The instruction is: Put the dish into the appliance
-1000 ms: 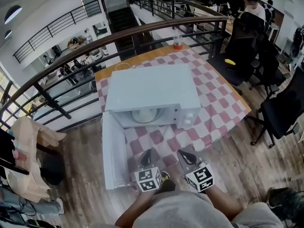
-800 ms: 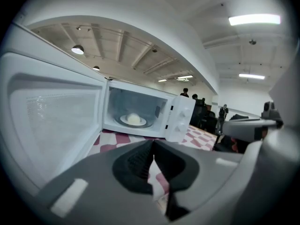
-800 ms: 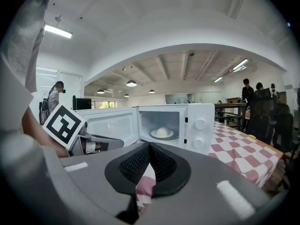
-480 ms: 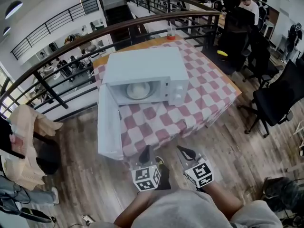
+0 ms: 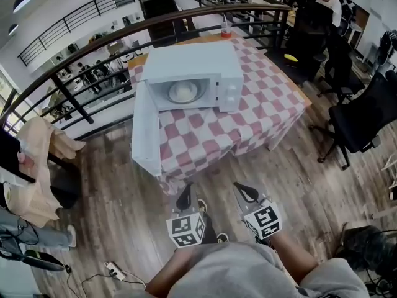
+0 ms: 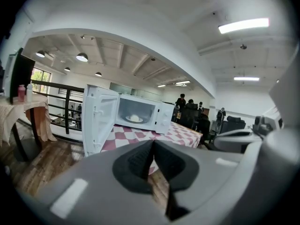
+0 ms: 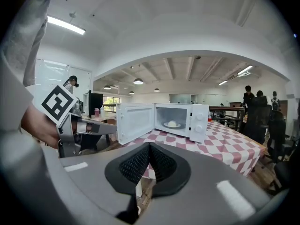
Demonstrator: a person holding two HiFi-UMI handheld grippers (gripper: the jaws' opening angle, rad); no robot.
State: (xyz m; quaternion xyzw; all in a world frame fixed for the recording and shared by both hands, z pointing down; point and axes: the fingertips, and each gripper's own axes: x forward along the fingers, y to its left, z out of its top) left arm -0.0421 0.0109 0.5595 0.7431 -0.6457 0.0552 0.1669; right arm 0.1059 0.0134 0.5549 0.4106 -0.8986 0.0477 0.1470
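Observation:
The white microwave (image 5: 193,67) stands on a red-and-white checked table (image 5: 260,107) with its door (image 5: 145,129) swung wide open to the left. Inside it a white dish (image 5: 184,92) holding something pale rests on the turntable; the same dish (image 6: 135,118) (image 7: 172,124) shows in both gripper views. My left gripper (image 5: 184,196) and right gripper (image 5: 244,192) hang side by side over the wooden floor, well short of the table. Both are shut with nothing between their pads. In the right gripper view the left gripper (image 7: 86,125) shows at the left.
A dark railing (image 5: 93,54) curves behind the table, with a lower floor beyond it. Black office chairs (image 5: 363,123) stand to the right. A cloth-draped chair (image 5: 37,160) stands to the left. A drink cup (image 5: 226,32) sits at the table's far edge. Cables (image 5: 115,270) lie on the floor.
The view has drawn back from the table: the microwave looks smaller and farther off, and both grippers have passed from over the table's edge to over the floor. The jaws have stayed shut.

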